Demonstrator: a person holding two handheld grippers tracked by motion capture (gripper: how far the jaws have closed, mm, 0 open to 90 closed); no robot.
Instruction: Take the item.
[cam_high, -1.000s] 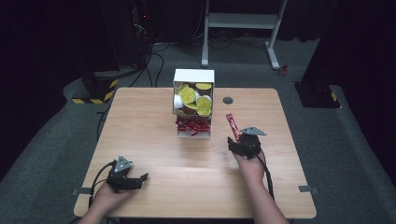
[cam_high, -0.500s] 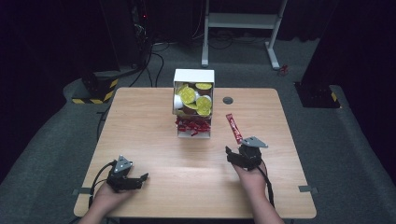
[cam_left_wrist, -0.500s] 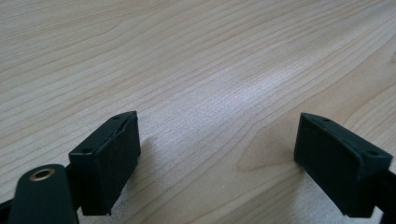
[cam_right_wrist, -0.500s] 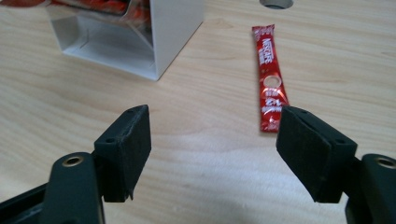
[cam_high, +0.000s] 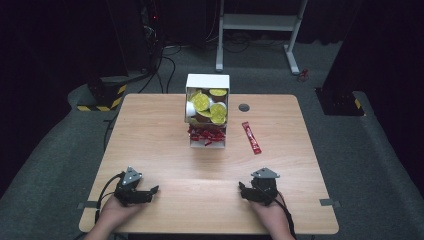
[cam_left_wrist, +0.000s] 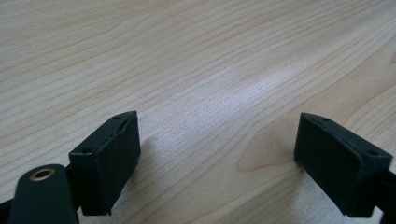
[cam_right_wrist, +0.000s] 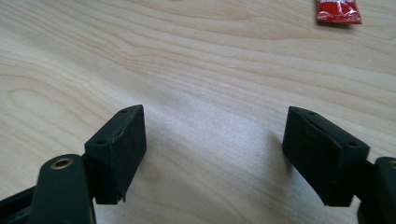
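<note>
The left gripper (cam_high: 150, 190) was rested at about 7 o'clock on the table (cam_high: 150, 125), its jaws apart with only bare wood between them. The right gripper (cam_high: 242, 191), at about 5 o'clock, was also seen with its jaws spread and empty, having just been opening. The red sachet (cam_high: 251, 137) was laid flat at 1 o'clock from it, well apart, right of the white dispenser box (cam_high: 207, 82); it was judged light, thin, soft and slippery, best pinched across its narrow width near the middle.
</note>
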